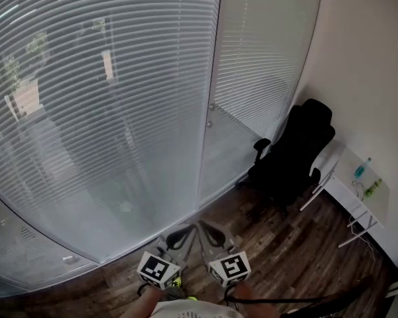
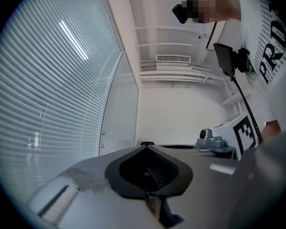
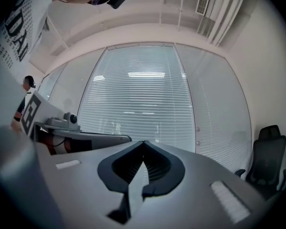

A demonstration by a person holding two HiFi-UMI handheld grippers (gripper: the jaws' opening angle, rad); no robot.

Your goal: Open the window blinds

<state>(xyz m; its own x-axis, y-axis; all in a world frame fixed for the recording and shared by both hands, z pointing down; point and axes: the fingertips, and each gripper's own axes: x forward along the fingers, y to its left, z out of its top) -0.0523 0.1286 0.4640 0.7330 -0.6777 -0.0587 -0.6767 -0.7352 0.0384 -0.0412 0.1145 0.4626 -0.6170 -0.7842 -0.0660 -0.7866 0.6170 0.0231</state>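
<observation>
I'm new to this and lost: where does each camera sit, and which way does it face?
Head view: on the person's head, looking steeply down at the window blinds and a black chair; left gripper and right gripper show at the bottom.
Left gripper view: on the left gripper, looking along its shut jaws beside the blinds toward a white wall; the person's shirt shows right.
Right gripper view: on the right gripper, facing the blinds; shirt top left.
Shared: head and right gripper views both show the black chair.

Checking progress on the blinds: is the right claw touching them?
Apart. The right gripper view shows the shut right claw empty, with the blinds well ahead of it.
</observation>
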